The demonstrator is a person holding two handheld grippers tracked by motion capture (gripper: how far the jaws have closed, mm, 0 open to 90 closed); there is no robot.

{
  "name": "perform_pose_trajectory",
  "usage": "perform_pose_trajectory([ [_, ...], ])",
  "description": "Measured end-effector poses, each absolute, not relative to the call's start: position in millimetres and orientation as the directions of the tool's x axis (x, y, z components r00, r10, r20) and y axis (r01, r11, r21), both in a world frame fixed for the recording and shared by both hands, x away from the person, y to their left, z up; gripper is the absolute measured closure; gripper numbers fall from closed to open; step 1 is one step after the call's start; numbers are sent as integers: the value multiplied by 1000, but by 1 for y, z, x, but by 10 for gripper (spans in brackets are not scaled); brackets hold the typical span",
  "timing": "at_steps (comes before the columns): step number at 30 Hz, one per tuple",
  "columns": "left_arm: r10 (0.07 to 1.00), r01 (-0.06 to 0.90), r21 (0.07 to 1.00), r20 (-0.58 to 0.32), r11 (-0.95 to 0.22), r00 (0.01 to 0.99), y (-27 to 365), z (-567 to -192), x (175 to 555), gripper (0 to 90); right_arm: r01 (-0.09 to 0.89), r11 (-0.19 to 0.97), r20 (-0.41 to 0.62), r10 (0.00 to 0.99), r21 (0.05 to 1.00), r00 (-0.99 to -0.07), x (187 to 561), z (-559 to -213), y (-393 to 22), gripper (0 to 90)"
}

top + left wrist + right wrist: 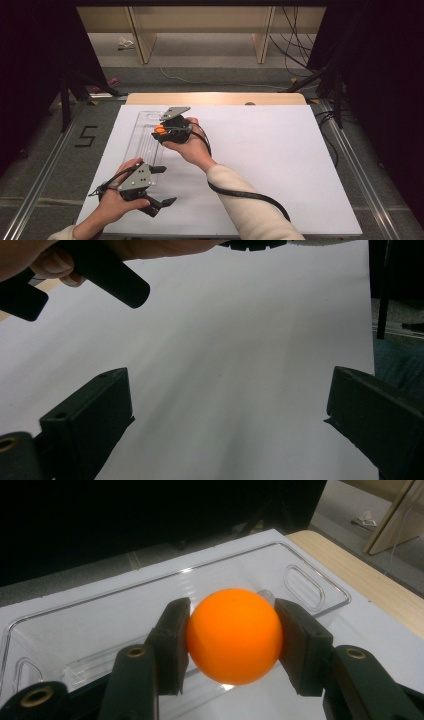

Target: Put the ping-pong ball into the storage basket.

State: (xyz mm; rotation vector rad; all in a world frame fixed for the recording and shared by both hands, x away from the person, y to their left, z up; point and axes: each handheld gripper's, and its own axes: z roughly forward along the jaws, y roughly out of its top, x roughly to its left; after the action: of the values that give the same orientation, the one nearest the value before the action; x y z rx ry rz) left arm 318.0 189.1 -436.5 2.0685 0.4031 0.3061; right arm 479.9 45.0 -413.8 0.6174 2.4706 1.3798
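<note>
High view: a white-topped table (280, 165) with a pale wooden far edge carries everything, and its near edge is partly cut off by the frame's lower border. On its left half lies a long clear plastic tray (142, 142), so transparent that its rim is faint and its near end is hard to trace beside the left gripper. A person's right hand (192, 147), in a cream sleeve, holds the right gripper (161, 131) over the far part of that tray; the hand and the grey plate hide most of the tool, leaving a small spot of orange. The left gripper (162, 186) hangs above the near left of the table, jaws spread wide with nothing between them.

Right gripper view: the jaws are clamped on a smooth orange ball (234, 635), one pad pressing each side, above the tray's floor. Whether the ball touches that floor cannot be told, since its underside is hidden.

Left gripper view: bare white surface lies between the parted jaws, and at the blurred top left corner the other hand is cut off.
</note>
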Motion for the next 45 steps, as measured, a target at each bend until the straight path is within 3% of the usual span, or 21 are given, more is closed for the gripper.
perform_pose_trajectory([
  [45, 395, 152, 863, 59, -482, 917, 189, -436, 317, 42, 239, 509, -6, 432, 827, -902, 489, -415, 79, 515],
])
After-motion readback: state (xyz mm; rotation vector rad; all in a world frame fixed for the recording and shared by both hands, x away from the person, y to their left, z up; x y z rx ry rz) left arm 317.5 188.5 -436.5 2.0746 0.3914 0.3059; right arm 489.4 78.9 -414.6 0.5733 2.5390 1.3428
